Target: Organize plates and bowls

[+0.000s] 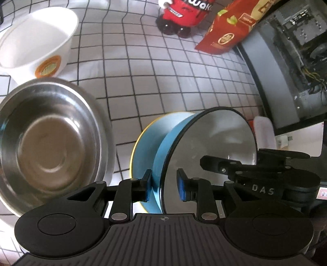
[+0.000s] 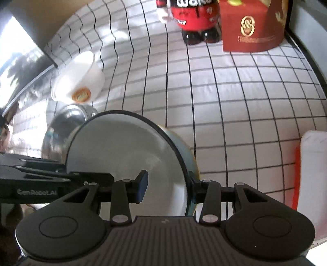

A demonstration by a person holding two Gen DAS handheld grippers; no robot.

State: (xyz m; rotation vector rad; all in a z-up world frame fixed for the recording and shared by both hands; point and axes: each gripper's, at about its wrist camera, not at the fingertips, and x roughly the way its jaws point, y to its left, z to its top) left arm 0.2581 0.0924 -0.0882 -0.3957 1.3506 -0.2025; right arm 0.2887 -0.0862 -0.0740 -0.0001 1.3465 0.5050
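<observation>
Tiled counter [image 1: 163, 81] below. My L fingers [image 1: 150, 184] straddle blue bowl [image 1: 161, 155] rim, slack; R fingers [image 2: 143, 184] likewise, contact unclear. Steel bowl [image 1: 51, 143] beside.

Open tiled table [image 1: 163, 81] lies far and right; steel bowl [image 1: 51, 143] and white bowl [image 1: 38, 41] block the left.

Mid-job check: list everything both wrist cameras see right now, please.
white bowl: 1, orange logo, far left
steel bowl: 1, silver, near left
blue dish: 1, white inside, tilted, centre
blue plate: 1, yellow rim, under the dish
figurine: 1, red, far edge
carton: 1, red, beside the figurine
computer case: 1, grey, right
checked cloth: 1, white, underneath
left tongs: black, open, astride dish rim
right tongs: black, gripping dish wall
</observation>
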